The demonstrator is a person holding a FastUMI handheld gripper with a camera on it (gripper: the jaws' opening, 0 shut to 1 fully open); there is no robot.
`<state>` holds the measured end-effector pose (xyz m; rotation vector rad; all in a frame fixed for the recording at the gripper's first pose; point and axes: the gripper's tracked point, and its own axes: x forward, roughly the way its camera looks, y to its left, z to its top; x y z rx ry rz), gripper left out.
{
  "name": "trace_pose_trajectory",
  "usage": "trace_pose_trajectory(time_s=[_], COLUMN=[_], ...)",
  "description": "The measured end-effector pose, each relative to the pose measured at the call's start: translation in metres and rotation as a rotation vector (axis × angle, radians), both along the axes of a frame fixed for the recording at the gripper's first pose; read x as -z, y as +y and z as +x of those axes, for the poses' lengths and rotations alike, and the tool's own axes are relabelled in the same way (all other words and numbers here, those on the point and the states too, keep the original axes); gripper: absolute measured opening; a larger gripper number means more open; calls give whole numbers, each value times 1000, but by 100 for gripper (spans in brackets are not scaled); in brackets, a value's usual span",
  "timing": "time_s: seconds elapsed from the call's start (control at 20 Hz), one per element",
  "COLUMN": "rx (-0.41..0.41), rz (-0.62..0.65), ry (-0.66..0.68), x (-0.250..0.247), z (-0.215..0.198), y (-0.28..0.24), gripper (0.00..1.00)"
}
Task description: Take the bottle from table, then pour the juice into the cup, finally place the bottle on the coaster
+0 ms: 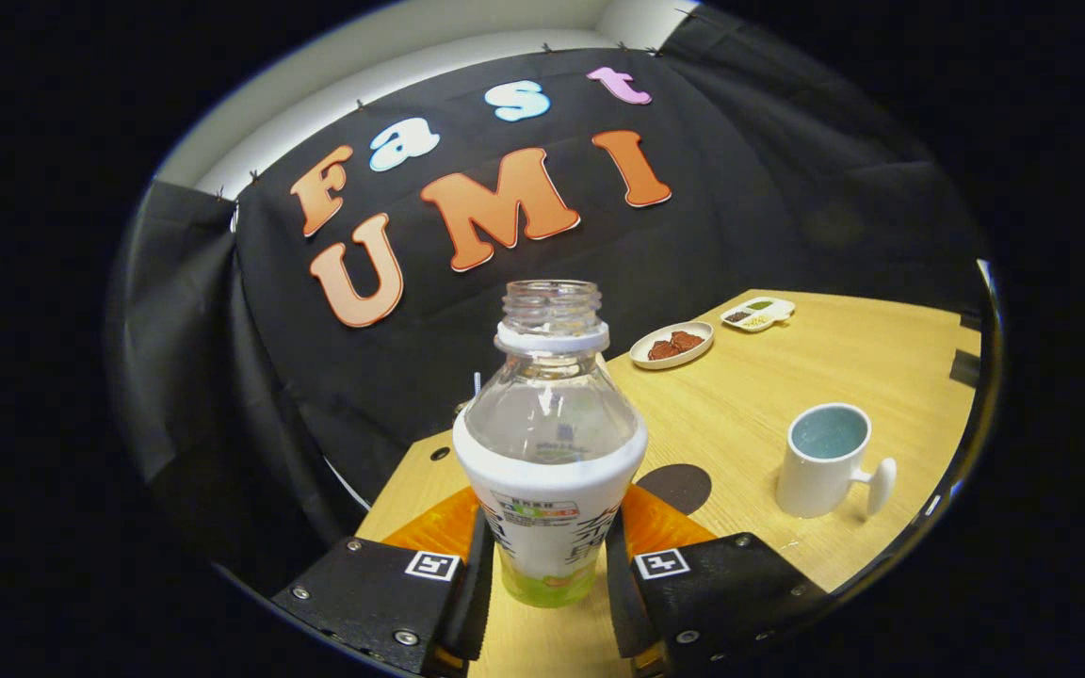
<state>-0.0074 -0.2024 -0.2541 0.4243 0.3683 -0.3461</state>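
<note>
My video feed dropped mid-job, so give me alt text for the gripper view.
The gripper is shut on an uncapped clear bottle, upright between its fingers over a wooden table. Beyond the fingers lie a dark round coaster and a white cup, with two small dishes of food farther back.

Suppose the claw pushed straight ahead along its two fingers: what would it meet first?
The claw is shut on the bottle; beyond it, past the table edge, hangs the black cloth wall, probably first, though depth is unclear.
</note>
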Motion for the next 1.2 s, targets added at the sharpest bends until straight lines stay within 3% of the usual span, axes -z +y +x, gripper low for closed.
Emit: trace_pose_trajectory(time_s=[0.4, 0.7, 1.2], rx=[124, 238, 361], rz=[345, 573, 816], ry=[-187, -264, -345], x=[-23, -13, -8], z=[15, 32, 37], y=[-12, -30, -44], gripper=[53, 53, 53])
